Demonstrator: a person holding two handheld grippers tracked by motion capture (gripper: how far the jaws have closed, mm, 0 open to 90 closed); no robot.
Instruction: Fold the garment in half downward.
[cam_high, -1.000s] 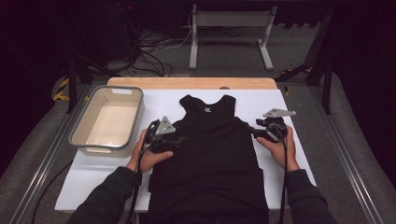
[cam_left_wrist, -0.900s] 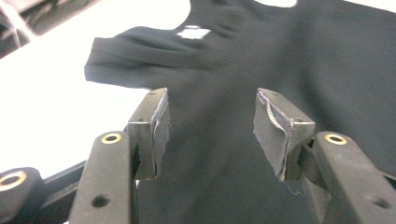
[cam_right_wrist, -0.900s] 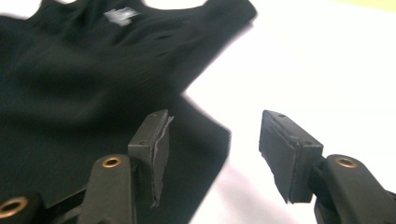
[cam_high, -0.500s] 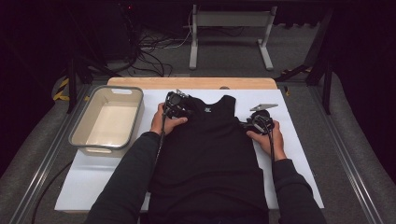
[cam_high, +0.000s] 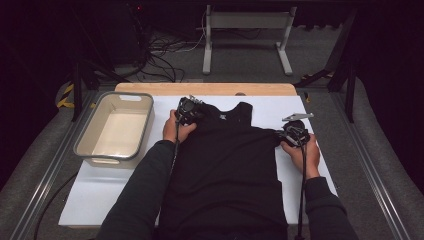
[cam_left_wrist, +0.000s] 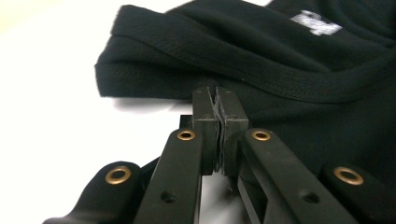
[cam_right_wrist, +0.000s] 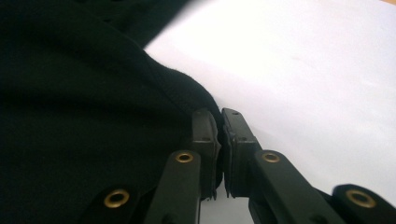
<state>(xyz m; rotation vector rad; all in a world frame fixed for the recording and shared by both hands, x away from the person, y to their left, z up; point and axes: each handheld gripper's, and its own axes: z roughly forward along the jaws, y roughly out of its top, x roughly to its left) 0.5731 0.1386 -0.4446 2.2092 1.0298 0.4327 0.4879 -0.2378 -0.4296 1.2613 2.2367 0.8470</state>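
Garment count: one black sleeveless top (cam_high: 225, 165), lying flat and face up on the white sheet (cam_high: 115, 190), neck end away from the person.
Garment position: middle of the tabletop (cam_high: 150, 88); lower hem reaches the near edge between the person's two forearms.
Label: one small white tag (cam_left_wrist: 314, 22) inside the neckline, seen in the left gripper view.
Gripper count: two, one per hand.
Left gripper (cam_high: 189, 110): at the top's left shoulder strap, held by the left hand (cam_high: 176, 128).
Left fingers (cam_left_wrist: 205, 122): just closed; the pads sit pressed together right at the folded strap edge. Whether cloth is caught between them I cannot tell; only a thin grey sliver shows in the seam.
Right gripper (cam_high: 294, 133): at the top's right armhole edge, held by the right hand (cam_high: 303, 153).
Right fingers (cam_right_wrist: 204, 135): just been closing; the pads stand nearly together with the curved armhole hem pinched at their tips.
Bin count: one grey rectangular tub (cam_high: 85, 141), standing on the left part of the sheet, just beside the left forearm, apart from the top.
Sheet count: one, white, covering most of the wooden tabletop; a strip of bare wood shows along the far edge.
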